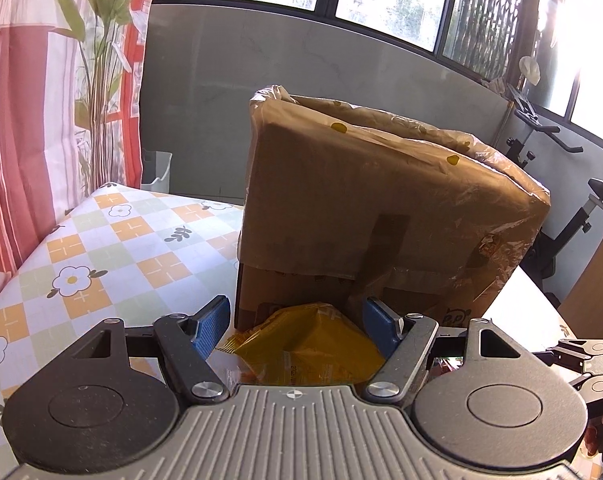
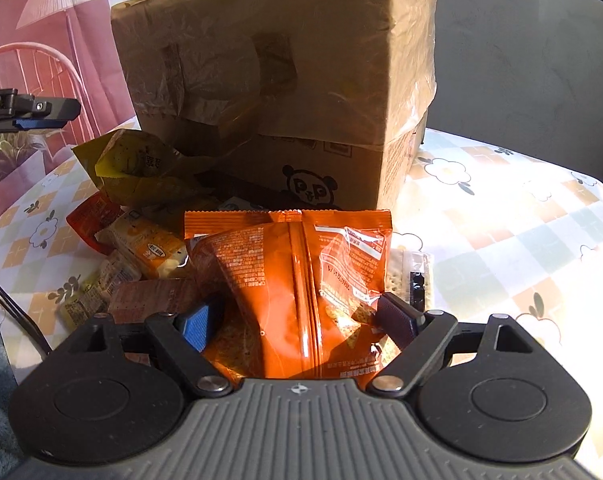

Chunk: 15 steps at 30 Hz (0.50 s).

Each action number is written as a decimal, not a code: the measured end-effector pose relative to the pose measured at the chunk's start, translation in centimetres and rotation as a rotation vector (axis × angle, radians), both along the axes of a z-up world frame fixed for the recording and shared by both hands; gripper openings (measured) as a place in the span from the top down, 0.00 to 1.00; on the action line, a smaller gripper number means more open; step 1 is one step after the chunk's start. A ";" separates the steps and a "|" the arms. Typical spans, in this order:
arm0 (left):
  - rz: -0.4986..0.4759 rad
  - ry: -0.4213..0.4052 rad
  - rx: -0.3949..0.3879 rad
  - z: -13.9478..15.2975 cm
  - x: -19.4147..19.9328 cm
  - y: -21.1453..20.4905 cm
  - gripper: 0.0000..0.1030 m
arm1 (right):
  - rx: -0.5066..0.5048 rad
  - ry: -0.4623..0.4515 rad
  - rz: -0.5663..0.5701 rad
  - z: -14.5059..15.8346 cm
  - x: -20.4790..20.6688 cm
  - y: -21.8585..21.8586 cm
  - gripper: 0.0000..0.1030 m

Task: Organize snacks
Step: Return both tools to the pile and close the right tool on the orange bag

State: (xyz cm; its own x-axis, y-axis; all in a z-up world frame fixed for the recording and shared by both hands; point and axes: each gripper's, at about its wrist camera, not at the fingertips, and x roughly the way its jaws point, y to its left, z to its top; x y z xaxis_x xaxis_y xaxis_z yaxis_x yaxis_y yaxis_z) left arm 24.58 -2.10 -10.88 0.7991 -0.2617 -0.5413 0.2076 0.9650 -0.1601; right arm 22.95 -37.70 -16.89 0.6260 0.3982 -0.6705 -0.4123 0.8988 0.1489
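A pile of snack packets lies on the flowered tablecloth point(image 2: 501, 216) in front of a tall cardboard box point(image 2: 277, 60) wrapped in clear plastic. In the right wrist view my right gripper point(image 2: 297, 302) straddles an orange packet point(image 2: 289, 264) on the pile; its jaws stand wide, the right fingertip point(image 2: 395, 316) at the packet's edge and a gap at the left pad. In the left wrist view my left gripper point(image 1: 294, 306) is open around a yellow packet point(image 1: 309, 344) that leans against the box point(image 1: 381, 208). From the right wrist view, the left gripper's finger point(image 2: 41, 114) sits just above and left of that yellow packet point(image 2: 133, 164).
Several small packets, yellow-white point(image 2: 149, 248), red point(image 2: 93, 216) and brown point(image 2: 149, 296), lie left of the orange one. The table point(image 1: 101, 240) ends near a red curtain point(image 1: 21, 120) on the left. An exercise bike point(image 1: 573, 216) stands beyond the box by the windows.
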 end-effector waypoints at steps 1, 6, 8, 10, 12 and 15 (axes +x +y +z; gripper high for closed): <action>0.000 0.003 0.000 -0.1 0.0 0.0 0.27 | 0.014 -0.001 -0.002 0.0 0.0 0.1 0.27; -0.011 0.017 0.002 -0.4 0.0 -0.2 0.27 | 0.044 -0.016 -0.028 0.6 0.0 0.4 0.40; -0.015 0.023 0.004 -0.5 0.1 -0.3 0.27 | 0.062 -0.026 -0.042 1.2 -0.2 0.6 0.42; -0.016 0.032 0.002 -0.6 0.2 -0.2 0.27 | 0.089 -0.052 -0.048 2.3 -0.5 1.0 0.44; -0.014 0.041 0.001 -0.7 0.3 -0.3 0.26 | 0.119 -0.069 -0.049 3.1 -0.8 1.3 0.44; -0.018 0.058 0.012 -0.9 0.8 -0.7 0.24 | 0.141 -0.070 -0.054 3.3 -0.9 2.1 0.44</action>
State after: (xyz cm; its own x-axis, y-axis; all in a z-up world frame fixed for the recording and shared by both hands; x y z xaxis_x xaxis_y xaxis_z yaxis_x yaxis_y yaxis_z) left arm 25.37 -2.83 -11.77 0.7613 -0.2687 -0.5901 0.2154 0.9632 -0.1607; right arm 22.01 -35.59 -13.54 0.6920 0.4502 -0.5643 -0.3779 0.8920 0.2483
